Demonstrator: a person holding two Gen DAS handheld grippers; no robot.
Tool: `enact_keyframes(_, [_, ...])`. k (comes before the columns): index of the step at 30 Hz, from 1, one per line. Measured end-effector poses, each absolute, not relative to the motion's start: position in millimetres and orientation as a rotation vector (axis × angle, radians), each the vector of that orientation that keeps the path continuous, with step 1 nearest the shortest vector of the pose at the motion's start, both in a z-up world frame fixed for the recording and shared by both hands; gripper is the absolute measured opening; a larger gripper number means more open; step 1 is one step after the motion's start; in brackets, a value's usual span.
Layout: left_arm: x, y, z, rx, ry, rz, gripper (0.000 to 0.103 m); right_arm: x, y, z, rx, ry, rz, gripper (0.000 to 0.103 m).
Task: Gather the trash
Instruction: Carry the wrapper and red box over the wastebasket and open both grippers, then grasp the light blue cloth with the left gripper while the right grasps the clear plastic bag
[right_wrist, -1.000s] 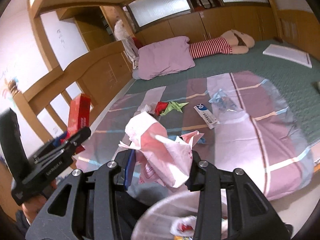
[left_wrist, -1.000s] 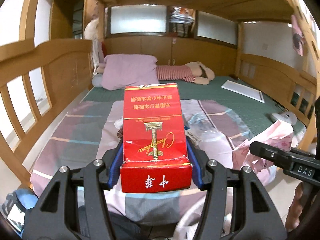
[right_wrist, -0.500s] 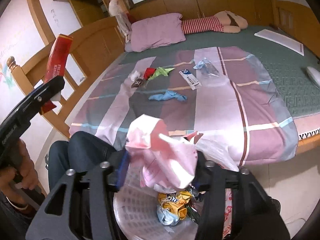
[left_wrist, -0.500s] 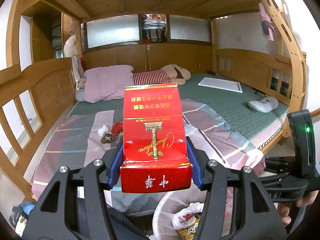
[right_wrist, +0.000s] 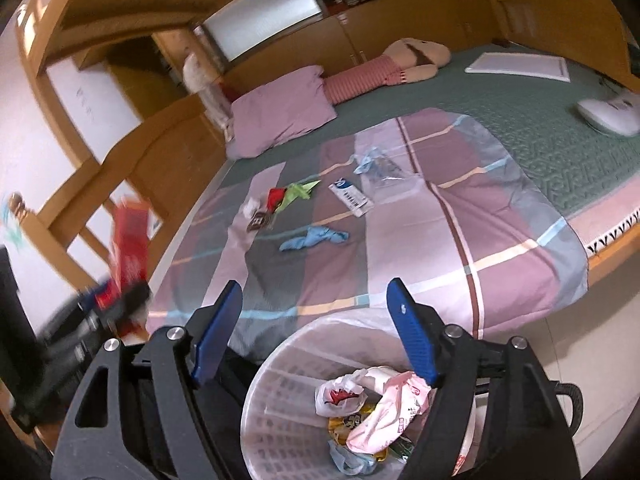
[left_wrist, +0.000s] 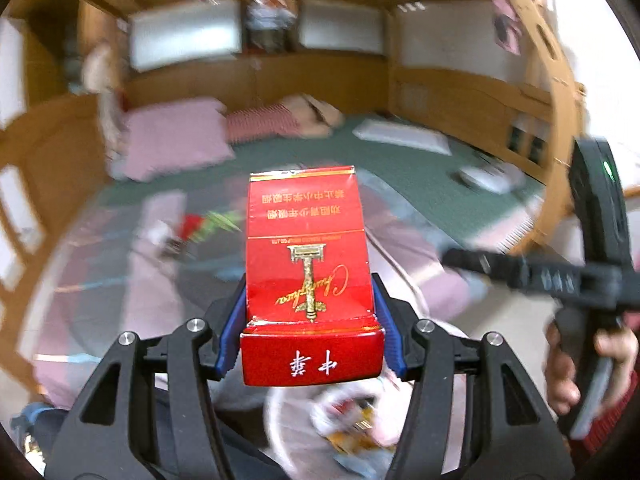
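Left gripper (left_wrist: 310, 312) clamped on a red cigarette carton (left_wrist: 308, 256), blue pads pressed to both its sides; carton stands upright between the fingers, its near end facing the camera with white characters on it. Left view blurred; below the carton a white basket (left_wrist: 288, 436) with trash in it shows only faintly. Right gripper (right_wrist: 316, 320) spread wide, nothing between its blue pads (right_wrist: 412, 340). It hangs directly above the white waste basket (right_wrist: 272, 392), which sits on the floor against the foot of the bed. Inside the basket: a pink crumpled plastic bag (right_wrist: 384, 412) lying just below the right-hand pad, a white bag with red print (right_wrist: 336, 394), and a yellow wrapper (right_wrist: 348, 424) beneath them. On the striped quilt (right_wrist: 500, 216), well apart from both grippers: a blue crumpled glove or cloth (right_wrist: 316, 238), a white labelled packet (right_wrist: 352, 196), clear plastic wrap (right_wrist: 380, 168), a green and red wrapper (right_wrist: 292, 196), a small white wad (right_wrist: 252, 206) and a dark small item (right_wrist: 260, 222) just beside it. Further back, a purple pillow (right_wrist: 284, 112), a striped plush doll (right_wrist: 384, 68), a white board (right_wrist: 520, 66). In the right view the carton (right_wrist: 130, 244) shows at far left, blurred.
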State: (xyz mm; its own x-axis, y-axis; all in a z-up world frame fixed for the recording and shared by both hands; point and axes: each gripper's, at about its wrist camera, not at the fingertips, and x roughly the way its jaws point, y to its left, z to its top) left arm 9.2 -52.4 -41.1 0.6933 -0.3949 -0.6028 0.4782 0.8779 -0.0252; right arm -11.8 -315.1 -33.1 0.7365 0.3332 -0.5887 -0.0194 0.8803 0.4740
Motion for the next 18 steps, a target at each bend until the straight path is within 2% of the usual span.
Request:
enact_keyframes(2, [16, -61, -57, 0.123, 0.736, -0.586, 0.058, -11, -320, -34, 0.491, 0.719, 0.182, 0.074])
enact_keyframes(4, [24, -71, -84, 0.114, 0.859, -0.679, 0.067, -11, -325, -37, 0.514, 0.721, 0.168, 0.074])
enact_keyframes(5, [26, -74, -94, 0.114, 0.893, -0.686, 0.078, -11, -327, -39, 0.52, 0.723, 0.163, 0.075])
enact_keyframes(6, [29, -77, -107, 0.121, 0.932, -0.677, 0.082, -10, -328, -40, 0.525, 0.726, 0.156, 0.075])
enact_keyframes(10, [43, -74, -129, 0.095, 1.006, -0.669, 0.085, -4, -330, -52, 0.538, 0.756, 0.133, 0.076])
enact_keyframes(13, [63, -62, -136, 0.068, 0.995, -0.611, 0.086, 1, -330, -60, 0.544, 0.777, 0.125, 0.076])
enact_keyframes(18, [145, -30, -157, 0.097, 0.955, -0.39, 0.085, 11, -333, -74, 0.54, 0.813, 0.098, 0.076])
